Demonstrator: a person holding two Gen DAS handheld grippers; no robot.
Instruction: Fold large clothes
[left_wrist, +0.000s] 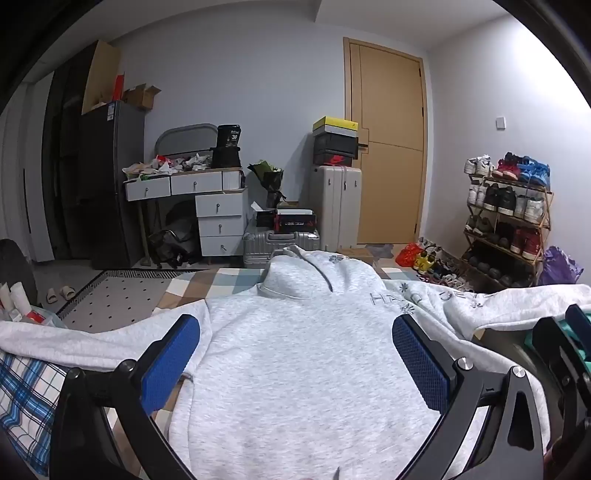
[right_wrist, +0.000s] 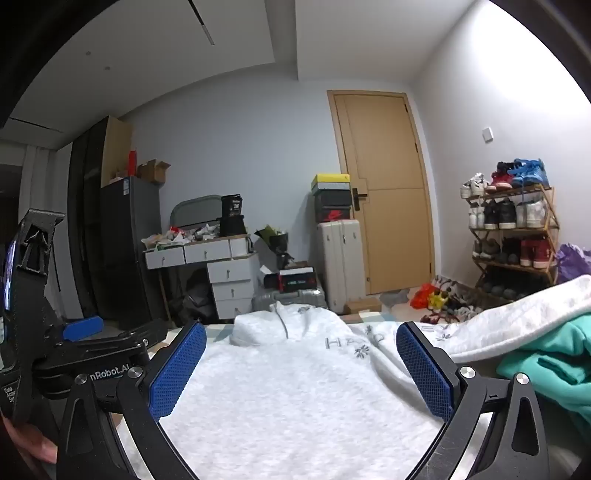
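The light grey fleece hoodie (left_wrist: 295, 350) lies spread flat on our checked bed cover (left_wrist: 22, 384), sleeves out, nothing folded yet. Our left gripper (left_wrist: 295, 363) and right gripper (right_wrist: 301, 365) hover over it, fingers apart and empty. Next we should pinch a sleeve.

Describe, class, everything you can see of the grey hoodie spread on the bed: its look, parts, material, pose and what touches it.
The grey hoodie is pale heather grey and looks like soft fleece. It lies spread flat, hood at the far end with a drawcord hanging, sleeves stretched out to both sides. Pale lettering and small flower motifs run along one sleeve. It rests on a checked bedcover; a teal garment lies against that sleeve. The left gripper and right gripper are open above it, gripping nothing.
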